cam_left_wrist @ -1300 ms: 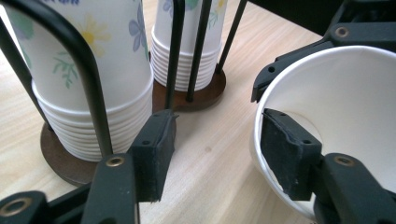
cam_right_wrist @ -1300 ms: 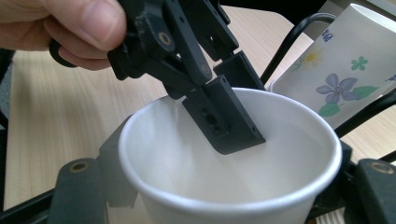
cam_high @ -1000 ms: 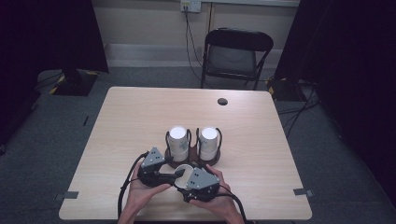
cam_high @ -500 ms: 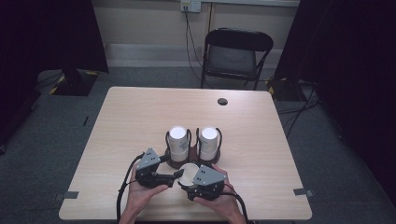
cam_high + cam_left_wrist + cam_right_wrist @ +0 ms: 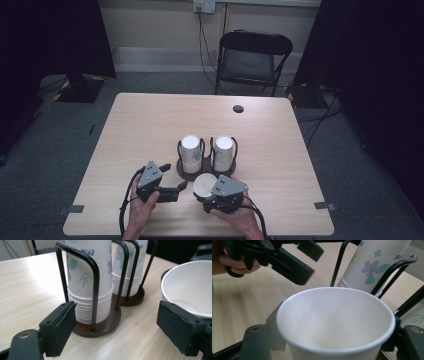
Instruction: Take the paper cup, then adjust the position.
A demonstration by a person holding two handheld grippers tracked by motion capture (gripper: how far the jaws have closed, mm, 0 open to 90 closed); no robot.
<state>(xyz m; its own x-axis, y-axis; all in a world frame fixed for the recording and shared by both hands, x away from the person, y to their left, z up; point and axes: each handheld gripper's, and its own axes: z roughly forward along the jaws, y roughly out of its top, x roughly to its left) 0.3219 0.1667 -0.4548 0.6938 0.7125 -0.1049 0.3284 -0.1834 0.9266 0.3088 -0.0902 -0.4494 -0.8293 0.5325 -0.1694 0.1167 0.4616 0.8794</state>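
On the pale wooden desk [image 5: 150, 125], near edge, the right claw [image 5: 207, 192] is clamped on a single paper cup [image 5: 204, 184]. The left claw [image 5: 182, 187], jaws just spread and empty, should back off without nudging the cup holder [image 5: 192, 172].

A pale wooden table [image 5: 150, 125] stands on grey carpet [image 5: 45, 165]. Near its far edge sits a small dark round spot [image 5: 238, 108], perhaps a cable hole, though it is too small to tell. Behind the table a black folding chair [image 5: 252, 60] faces it, and a cable [image 5: 201, 35] hangs from a wall socket [image 5: 204, 6] down the light wall beside the chair. Dark curtains [image 5: 375, 75] close off both sides. Strips of grey tape [image 5: 325, 205] lie on the carpet by the table's near corners, one on each side.
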